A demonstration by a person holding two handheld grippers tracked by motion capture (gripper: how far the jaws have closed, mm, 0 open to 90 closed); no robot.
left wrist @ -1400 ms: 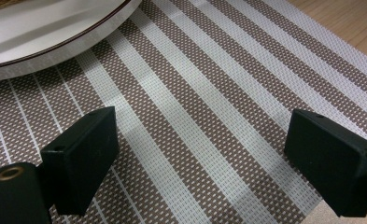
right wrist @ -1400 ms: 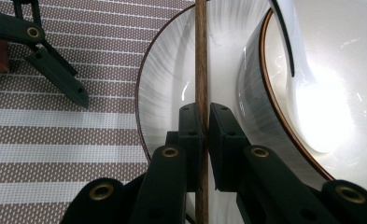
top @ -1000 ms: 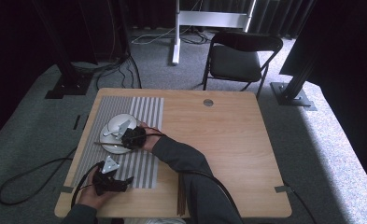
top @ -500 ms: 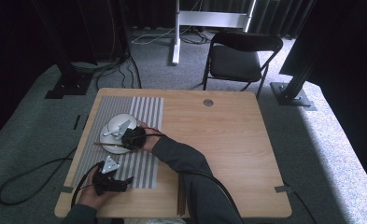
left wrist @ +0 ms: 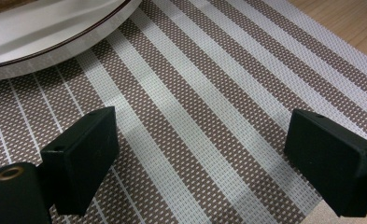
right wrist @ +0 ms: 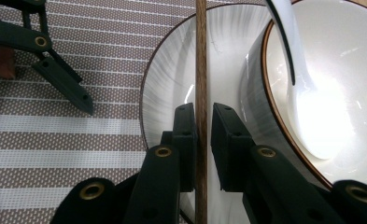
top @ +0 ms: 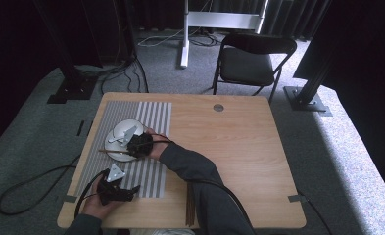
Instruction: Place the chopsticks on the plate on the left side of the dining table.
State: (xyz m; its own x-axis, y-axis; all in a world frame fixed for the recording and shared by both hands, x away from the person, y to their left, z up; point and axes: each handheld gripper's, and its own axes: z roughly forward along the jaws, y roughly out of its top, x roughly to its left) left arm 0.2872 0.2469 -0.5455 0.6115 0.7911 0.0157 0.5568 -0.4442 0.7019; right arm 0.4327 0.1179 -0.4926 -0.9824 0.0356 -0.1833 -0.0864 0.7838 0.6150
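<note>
The right tongs (right wrist: 203,140) have just eased open around the chopstick (right wrist: 201,56), pads barely clear. Left tongs (left wrist: 204,154) gape wide, holding nothing. Best to withdraw straight back, leaving it resting on the plate (right wrist: 172,74).

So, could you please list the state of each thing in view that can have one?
Right gripper: jaws just opening, a gap showing beside the chopstick between them.
Chopstick: lying across the plate, beside the bowl.
Left gripper: open wide, nothing between the jaws, over the striped mat.
Plate: on the mat, bearing the bowl.
Bowl: upright, a white spoon resting inside.
Folding chair: unfolded, unoccupied.
</note>
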